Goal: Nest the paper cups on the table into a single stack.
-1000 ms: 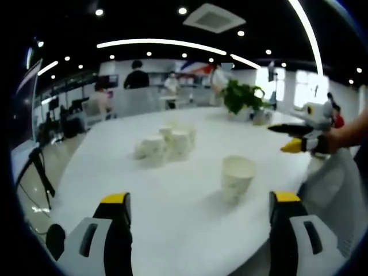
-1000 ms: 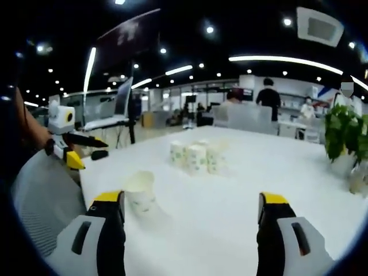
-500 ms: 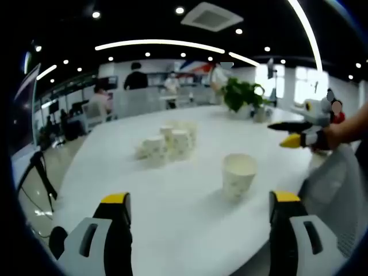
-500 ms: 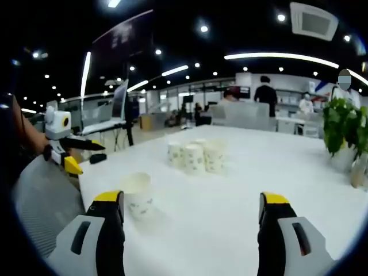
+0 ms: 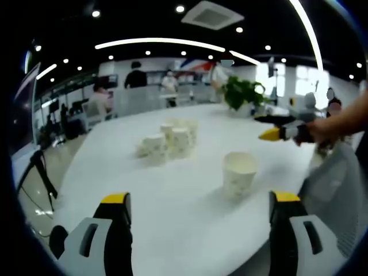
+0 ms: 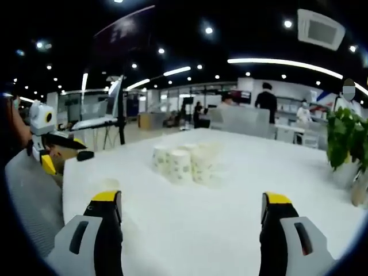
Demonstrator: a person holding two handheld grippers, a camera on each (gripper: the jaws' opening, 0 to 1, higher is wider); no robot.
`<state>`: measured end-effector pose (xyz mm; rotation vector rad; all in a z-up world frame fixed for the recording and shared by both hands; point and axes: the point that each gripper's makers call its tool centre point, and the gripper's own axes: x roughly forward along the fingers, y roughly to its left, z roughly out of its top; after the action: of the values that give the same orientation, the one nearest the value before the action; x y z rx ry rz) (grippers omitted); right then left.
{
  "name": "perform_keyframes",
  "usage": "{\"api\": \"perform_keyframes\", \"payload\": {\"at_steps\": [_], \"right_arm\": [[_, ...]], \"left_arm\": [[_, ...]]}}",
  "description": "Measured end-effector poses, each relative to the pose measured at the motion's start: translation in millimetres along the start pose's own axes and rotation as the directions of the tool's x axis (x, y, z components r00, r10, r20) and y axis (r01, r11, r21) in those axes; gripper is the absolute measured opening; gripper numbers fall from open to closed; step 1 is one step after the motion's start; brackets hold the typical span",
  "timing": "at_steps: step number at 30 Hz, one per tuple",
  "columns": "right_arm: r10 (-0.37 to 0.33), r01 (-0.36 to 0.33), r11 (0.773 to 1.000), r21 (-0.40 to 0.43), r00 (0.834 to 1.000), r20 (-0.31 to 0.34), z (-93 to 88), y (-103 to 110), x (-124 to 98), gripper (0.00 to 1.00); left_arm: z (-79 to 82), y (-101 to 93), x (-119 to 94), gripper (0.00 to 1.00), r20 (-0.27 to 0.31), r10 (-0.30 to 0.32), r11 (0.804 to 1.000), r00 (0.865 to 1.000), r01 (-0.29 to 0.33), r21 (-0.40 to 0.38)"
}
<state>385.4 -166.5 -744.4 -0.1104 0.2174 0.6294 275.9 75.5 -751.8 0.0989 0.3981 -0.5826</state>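
Note:
A lone white paper cup (image 5: 238,172) stands upright on the white table (image 5: 172,195), ahead of my left gripper (image 5: 200,198) and nearer its right jaw. That gripper is open and holds nothing. Several more paper cups (image 5: 167,141) are clustered farther back, and in the right gripper view the same cluster of cups (image 6: 181,164) sits ahead of centre. My right gripper (image 6: 191,198) is open and empty. Just its rim showing, the lone cup (image 6: 109,184) sits behind the left jaw. A hand holds the right gripper (image 5: 279,129) over the table's right side.
A potted plant (image 5: 241,95) stands at the table's far side, and the plant (image 6: 345,138) also appears at the right edge of the right gripper view. The left gripper (image 6: 49,146) hovers off the table's left edge. People and desks fill the background.
The right gripper has moved in over the table toward the cups. In its view the cluster is nearer and the lone cup has slid behind the left jaw. The left gripper has barely moved.

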Motion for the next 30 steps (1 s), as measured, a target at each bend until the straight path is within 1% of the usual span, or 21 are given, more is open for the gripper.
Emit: {"api": "perform_keyframes", "payload": {"at_steps": [6, 21, 26, 30], "right_arm": [[0.004, -0.004, 1.000, -0.016, 1.000, 0.005, 4.8, -12, 20, 1.00], [0.023, -0.023, 1.000, -0.011, 1.000, -0.012, 5.2, -24, 70, 0.98], [0.031, -0.031, 0.999, -0.016, 0.999, -0.021, 5.8, -28, 92, 0.97], [0.039, -0.039, 0.999, -0.015, 0.999, -0.019, 10.1, -32, 110, 0.95]], "left_arm": [[-1.1, -0.7, 1, 0.99, -0.005, -0.002, 1.000, 1.000, 0.002, 0.001], [-4.1, -1.8, 0, 0.98, -0.013, -0.004, 1.000, 1.000, 0.004, 0.003], [-4.9, -2.4, 1, 0.98, -0.018, -0.005, 1.000, 1.000, 0.005, 0.009], [-5.9, -1.6, 1, 0.98, -0.024, -0.004, 1.000, 1.000, 0.005, 0.007]]}}
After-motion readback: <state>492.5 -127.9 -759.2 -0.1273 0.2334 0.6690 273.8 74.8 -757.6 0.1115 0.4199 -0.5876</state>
